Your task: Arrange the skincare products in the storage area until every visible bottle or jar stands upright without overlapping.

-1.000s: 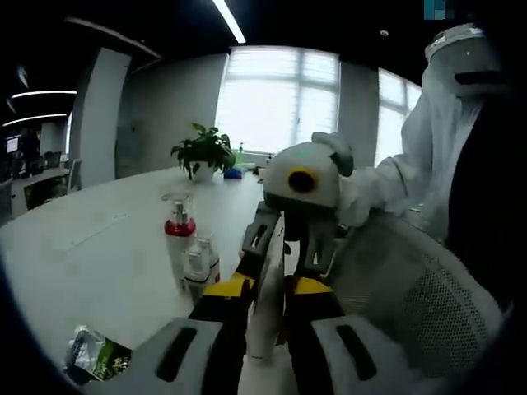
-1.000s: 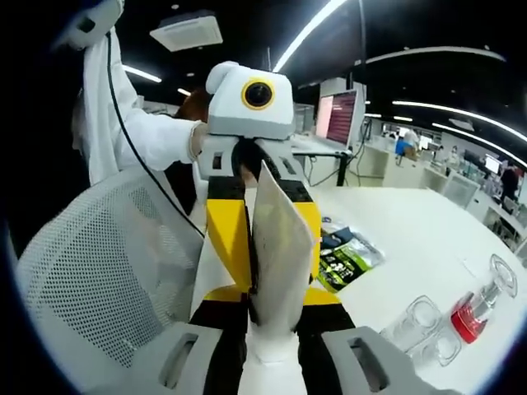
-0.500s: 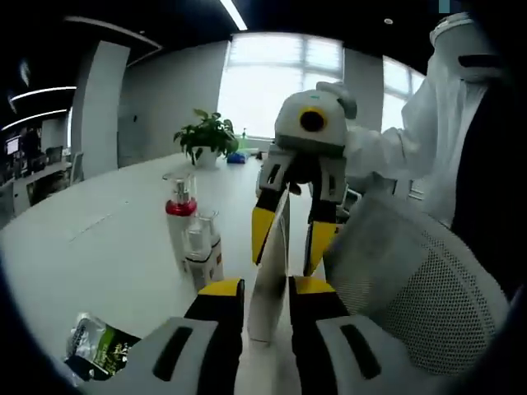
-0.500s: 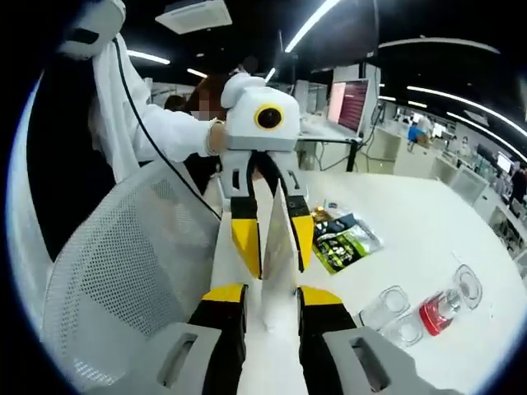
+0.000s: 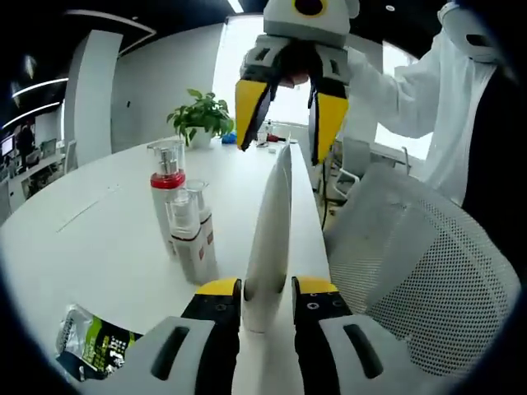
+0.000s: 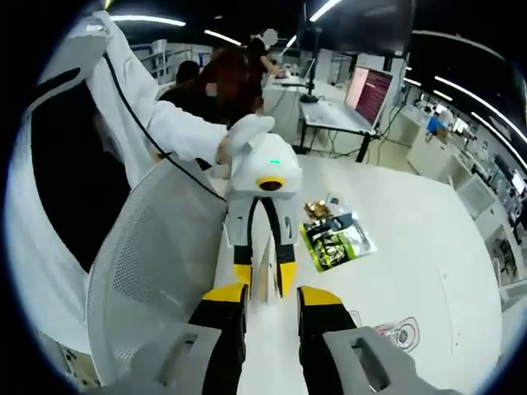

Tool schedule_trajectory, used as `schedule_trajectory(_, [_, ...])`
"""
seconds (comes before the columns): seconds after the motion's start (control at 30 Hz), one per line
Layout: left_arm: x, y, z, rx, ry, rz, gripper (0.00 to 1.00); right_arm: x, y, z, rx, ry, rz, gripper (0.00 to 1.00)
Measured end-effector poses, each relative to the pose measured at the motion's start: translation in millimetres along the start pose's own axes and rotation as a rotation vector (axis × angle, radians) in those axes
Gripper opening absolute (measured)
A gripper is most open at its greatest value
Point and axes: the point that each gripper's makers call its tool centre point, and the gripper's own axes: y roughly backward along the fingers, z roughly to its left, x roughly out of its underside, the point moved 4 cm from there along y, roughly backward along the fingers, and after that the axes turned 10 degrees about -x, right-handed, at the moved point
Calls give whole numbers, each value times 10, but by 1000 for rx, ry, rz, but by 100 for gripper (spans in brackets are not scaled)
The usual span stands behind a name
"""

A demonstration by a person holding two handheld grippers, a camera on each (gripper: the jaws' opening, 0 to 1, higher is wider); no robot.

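Observation:
A white squeeze tube (image 5: 269,230) stands up between the jaws of my left gripper (image 5: 268,290), which is shut on its lower end. My right gripper (image 5: 282,152) hangs open just above the tube's top end, not touching it. From the right gripper view, the left gripper (image 6: 263,280) points up at me with the tube (image 6: 265,259) in it, and my right gripper (image 6: 270,295) is open with nothing held. A red pump bottle (image 5: 166,193) and a clear-capped bottle (image 5: 191,239) stand upright side by side on the white table (image 5: 90,239).
A green-printed packet (image 5: 89,352) lies flat near the table edge, also the packet (image 6: 333,239) in the right gripper view. A white mesh chair (image 5: 412,280) stands close on the right. A person in a white coat (image 5: 449,107) is behind it. A potted plant (image 5: 202,123) sits far back.
My right gripper has let go of the tube's far end, opened and pulled up and away. The left gripper still holds the tube.

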Motion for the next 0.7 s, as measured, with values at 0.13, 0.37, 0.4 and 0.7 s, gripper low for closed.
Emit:
schedule_trajectory(0.13, [27,-26,-22,5,-14,12,19,-70,-15,-55,-35,40,132,13])
schedule_trajectory(0.37, [59,-42,-9,-18,-49,30,16,-78,-250,-139,-135,64,276,7])
schedule_trajectory(0.4, [55,-42,-7,-18,-46,26,16,-68,-295,-135,-145,56,294,7])
schedule_trajectory(0.7, [82,-54,15,-22,-44,31,15,-17,-443,-133,-181,70,376,1])
